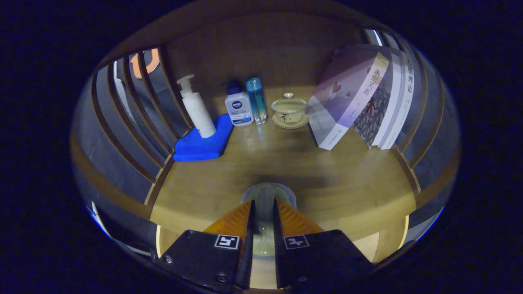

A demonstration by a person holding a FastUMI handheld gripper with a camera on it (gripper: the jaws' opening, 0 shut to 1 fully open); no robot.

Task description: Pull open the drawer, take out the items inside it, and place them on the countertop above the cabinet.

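The gripper [263, 218] has its two fingers drawn close together with a small clear glass cup [267, 196] caught between them — both fingers appear to press on its sides, so it reads as gripped, not merely framed. The cup sits between the fingertips and pokes a little ahead of them, its rim showing just past the tips, hanging over the near part of the wooden countertop [347, 179]; whether its base touches the wood cannot be told.

Judging by its look, the cup is light, stiff and smooth-walled — slippery under the pads and liable to chip if dropped or knocked. A hold across the body below the rim, as here, seems the safest place; squeezing at the rim itself would risk cracking it.

Well beyond the fingers, along the back of the countertop, stand a white pump bottle [197, 107] on a blue cloth [202, 143], a small white lotion bottle [238, 106], a blue-capped clear bottle [256, 99], a lidded tea bowl on its saucer [289, 110], and leaning books [359, 98] off to the right. The open stretch of wood just ahead of the fingers looks like the easiest spot to set the cup down
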